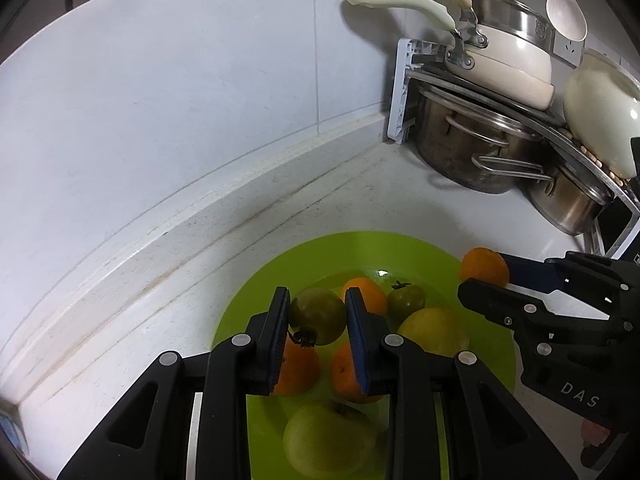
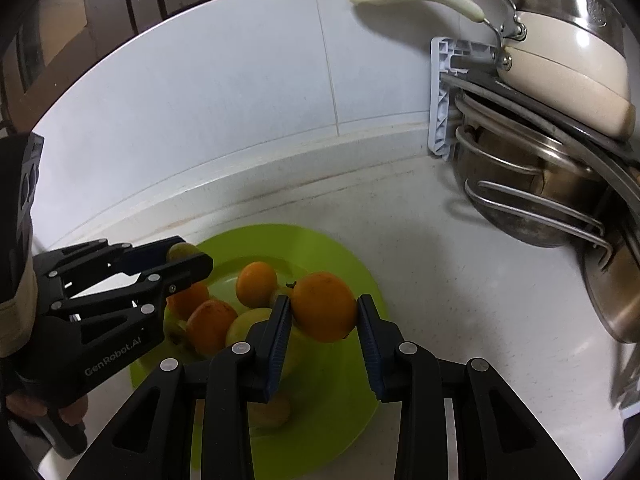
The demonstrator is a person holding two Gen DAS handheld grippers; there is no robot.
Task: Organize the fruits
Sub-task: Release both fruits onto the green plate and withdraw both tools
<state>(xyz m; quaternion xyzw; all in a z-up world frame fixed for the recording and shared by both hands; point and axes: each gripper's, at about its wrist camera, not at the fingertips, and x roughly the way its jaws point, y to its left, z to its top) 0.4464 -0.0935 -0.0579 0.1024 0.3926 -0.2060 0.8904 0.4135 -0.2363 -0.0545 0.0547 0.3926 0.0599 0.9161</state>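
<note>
A green plate [image 1: 472,272] on the white counter holds several oranges, green tomatoes and yellow-green apples. My left gripper [image 1: 318,320] is shut on a green tomato [image 1: 318,316] and holds it over the plate; it also shows in the right wrist view [image 2: 188,258]. My right gripper [image 2: 324,316] is shut on an orange [image 2: 324,306] above the plate's [image 2: 352,264] right part; in the left wrist view the orange [image 1: 484,266] sits at the plate's right rim. An apple [image 1: 328,436] lies nearest me.
A rack at the back right holds steel pots [image 1: 476,144] and a cream pan [image 1: 500,60] with long handles. A white spoon [image 1: 566,4] hangs on the wall. The tiled wall [image 1: 200,80] runs behind the counter.
</note>
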